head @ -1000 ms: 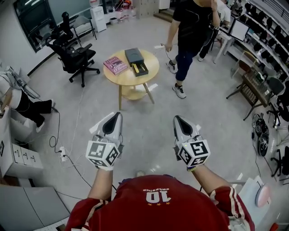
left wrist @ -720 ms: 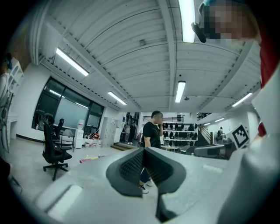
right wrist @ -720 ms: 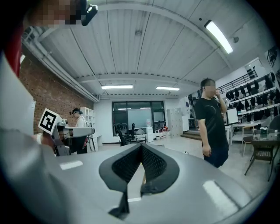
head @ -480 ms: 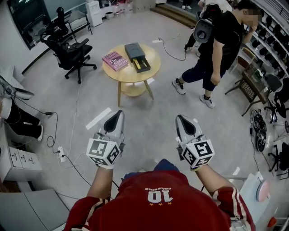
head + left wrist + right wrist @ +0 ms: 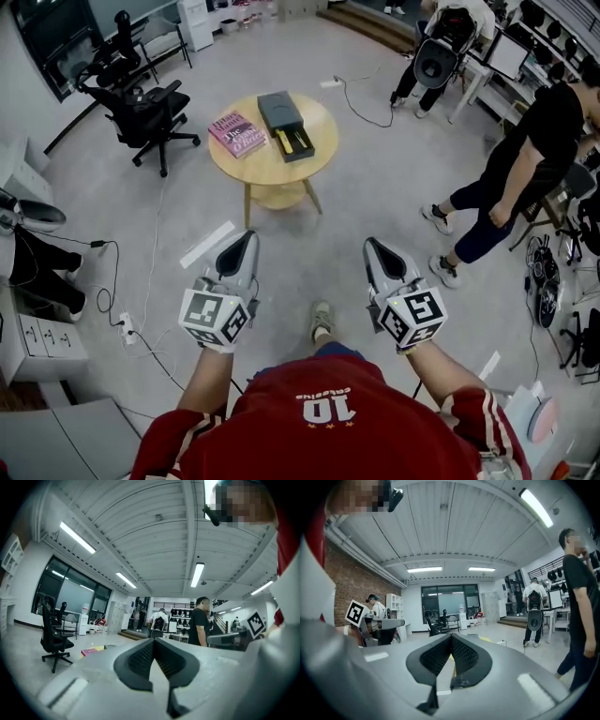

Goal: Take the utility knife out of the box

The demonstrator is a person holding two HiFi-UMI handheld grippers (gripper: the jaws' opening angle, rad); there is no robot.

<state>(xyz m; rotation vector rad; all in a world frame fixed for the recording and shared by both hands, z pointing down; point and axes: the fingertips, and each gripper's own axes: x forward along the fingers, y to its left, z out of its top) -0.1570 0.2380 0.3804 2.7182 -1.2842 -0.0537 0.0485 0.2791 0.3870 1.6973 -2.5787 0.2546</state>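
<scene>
A dark grey box (image 5: pixel 277 109) stands on a round wooden table (image 5: pixel 262 163) far ahead of me. Its drawer (image 5: pixel 297 142) is pulled out toward me, and the yellow utility knife (image 5: pixel 283 142) lies in it. My left gripper (image 5: pixel 245 241) and right gripper (image 5: pixel 372 247) are held side by side in front of my chest, well short of the table, pointing at it. Both are shut with nothing between the jaws. The pads meet in the left gripper view (image 5: pixel 153 641) and in the right gripper view (image 5: pixel 451 637).
A pink book (image 5: pixel 237 133) lies on the table left of the box. A black office chair (image 5: pixel 141 101) stands at the left. A person in black (image 5: pixel 514 178) walks at the right. Cables and a power strip (image 5: pixel 126 325) lie on the floor at my left.
The table has shifted a little in the head view as I walk. The person in black has crossed from beside the table to the far right. Both grippers stay shut.
</scene>
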